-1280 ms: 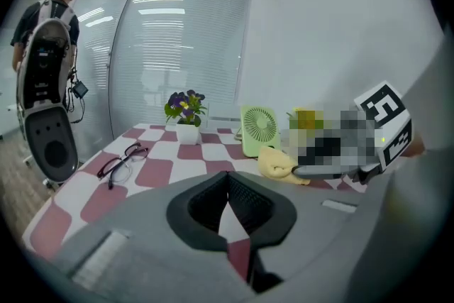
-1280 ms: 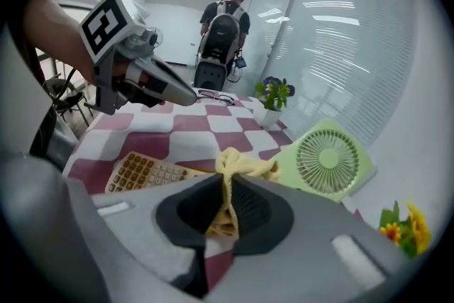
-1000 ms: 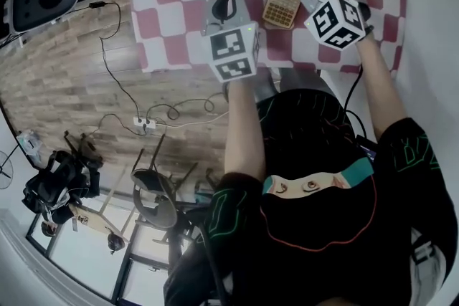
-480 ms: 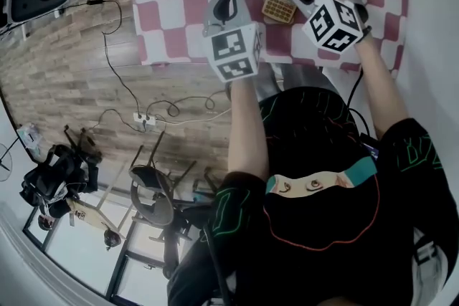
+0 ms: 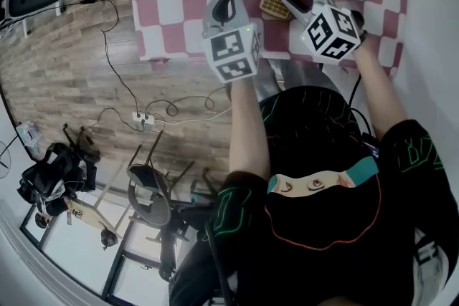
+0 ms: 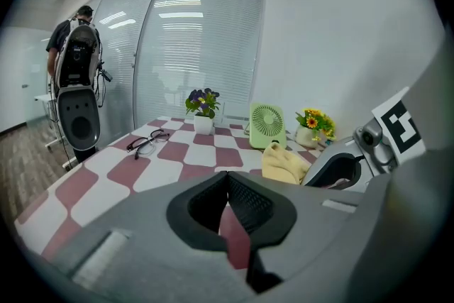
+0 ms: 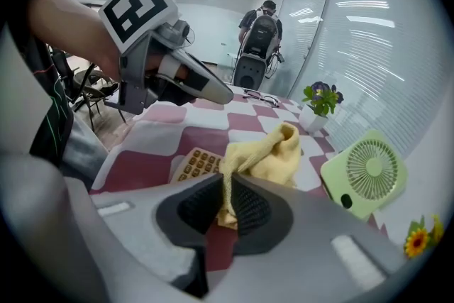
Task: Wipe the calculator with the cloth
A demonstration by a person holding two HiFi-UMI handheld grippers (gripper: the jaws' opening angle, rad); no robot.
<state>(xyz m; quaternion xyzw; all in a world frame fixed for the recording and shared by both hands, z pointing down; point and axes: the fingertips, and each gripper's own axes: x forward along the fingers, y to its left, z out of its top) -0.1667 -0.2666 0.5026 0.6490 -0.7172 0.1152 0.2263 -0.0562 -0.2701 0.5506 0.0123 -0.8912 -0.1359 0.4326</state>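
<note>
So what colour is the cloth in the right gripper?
Pale yellow; the cloth shows best in the right gripper view.

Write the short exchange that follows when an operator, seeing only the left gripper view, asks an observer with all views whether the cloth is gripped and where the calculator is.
Operator: I see the cloth, but is anything holding it?
Observer: Yes. The right gripper is shut on its near edge.
Operator: I can't find the calculator at all.
Observer: The calculator lies flat on the table, just in front of the right gripper, partly covered by the cloth.
</note>
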